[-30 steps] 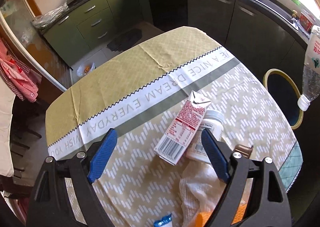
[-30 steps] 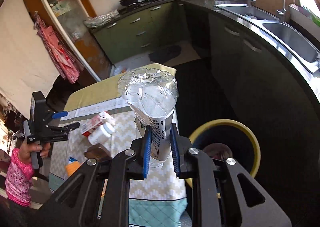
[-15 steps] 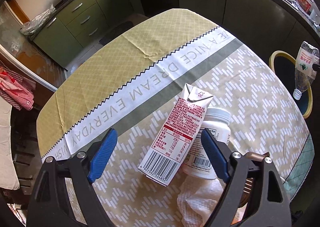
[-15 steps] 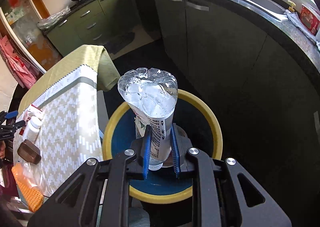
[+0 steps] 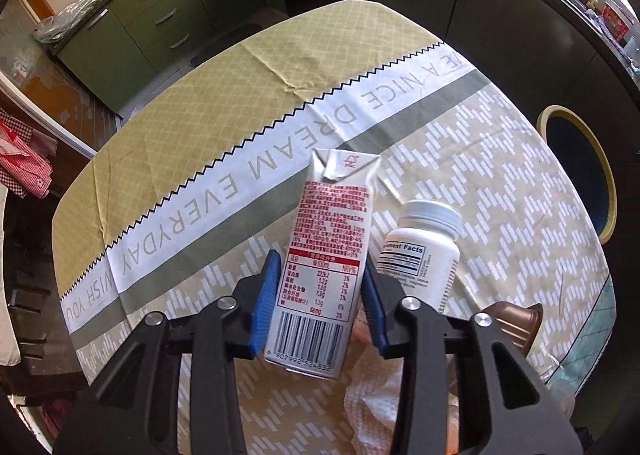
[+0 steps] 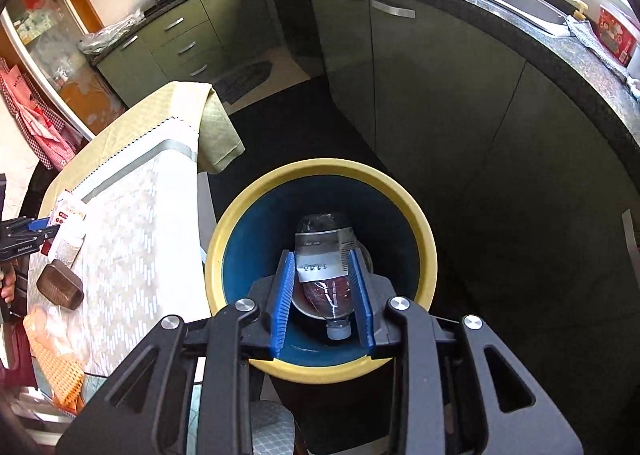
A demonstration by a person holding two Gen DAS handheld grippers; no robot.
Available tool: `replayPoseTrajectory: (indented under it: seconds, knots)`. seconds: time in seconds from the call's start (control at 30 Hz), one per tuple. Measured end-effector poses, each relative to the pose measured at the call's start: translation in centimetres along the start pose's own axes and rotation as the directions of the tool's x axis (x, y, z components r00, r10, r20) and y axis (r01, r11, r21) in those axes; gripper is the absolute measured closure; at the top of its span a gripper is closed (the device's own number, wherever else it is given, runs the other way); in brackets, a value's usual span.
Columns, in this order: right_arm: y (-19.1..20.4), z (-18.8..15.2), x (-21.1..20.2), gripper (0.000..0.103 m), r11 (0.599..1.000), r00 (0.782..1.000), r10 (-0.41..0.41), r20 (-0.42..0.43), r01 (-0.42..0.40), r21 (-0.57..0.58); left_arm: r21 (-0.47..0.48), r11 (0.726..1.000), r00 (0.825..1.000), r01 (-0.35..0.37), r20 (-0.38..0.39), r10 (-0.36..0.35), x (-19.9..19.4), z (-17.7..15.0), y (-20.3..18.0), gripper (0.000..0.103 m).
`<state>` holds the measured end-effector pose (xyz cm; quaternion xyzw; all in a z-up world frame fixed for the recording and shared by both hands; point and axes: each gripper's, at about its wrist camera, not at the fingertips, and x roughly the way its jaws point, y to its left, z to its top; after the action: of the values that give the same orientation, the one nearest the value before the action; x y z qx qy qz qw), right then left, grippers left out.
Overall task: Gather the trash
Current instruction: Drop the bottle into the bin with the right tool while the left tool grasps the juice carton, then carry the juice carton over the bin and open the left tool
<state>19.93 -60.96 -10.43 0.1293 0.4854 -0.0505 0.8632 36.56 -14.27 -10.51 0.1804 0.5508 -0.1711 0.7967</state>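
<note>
Left gripper [image 5: 322,297] clamped on white-and-red milk carton [image 5: 328,255] above tablecloth, right gripper [image 6: 324,295] parted over clear bottle [image 6: 326,273] lying cap-down inside yellow-rimmed bin [image 6: 320,171]

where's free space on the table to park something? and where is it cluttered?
Free: the yellow-green half of the tablecloth beyond the lettered white band, plus the patterned strip left of the milk carton. Crowded: the near right corner, with the supplement bottle, brown capsule and crumpled paper towel.
</note>
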Motion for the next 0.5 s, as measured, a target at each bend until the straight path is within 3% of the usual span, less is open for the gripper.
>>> replayPoseTrajectory:
  seconds: [0.17,0.27,0.4,0.5]
  knots:
    - [-0.3,-1.0,-0.8,0.073,1.0,1.0,0.003,-0.009,-0.003,-0.014,0.002,0.999,0.996,-0.032,0.088,0.032,-4.4,0.3,-0.1,0.069]
    - [-0.6,-1.7,-1.0,0.073,1.0,1.0,0.008,-0.012,-0.008,-0.008,0.04,0.999,0.987,-0.025,0.158,0.018,-8.3,0.9,-2.1,0.069]
    - [-1.7,-2.2,-1.5,0.073,1.0,1.0,-0.003,-0.002,0.003,0.007,0.135,0.989,0.975,0.055,0.206,-0.083,-12.2,2.3,-8.1,0.069]
    - [-2.7,-2.8,-2.3,0.073,1.0,1.0,-0.015,0.007,0.015,0.024,0.231,0.962,0.969,0.145,0.161,-0.185,-12.2,3.8,-15.1,0.069]
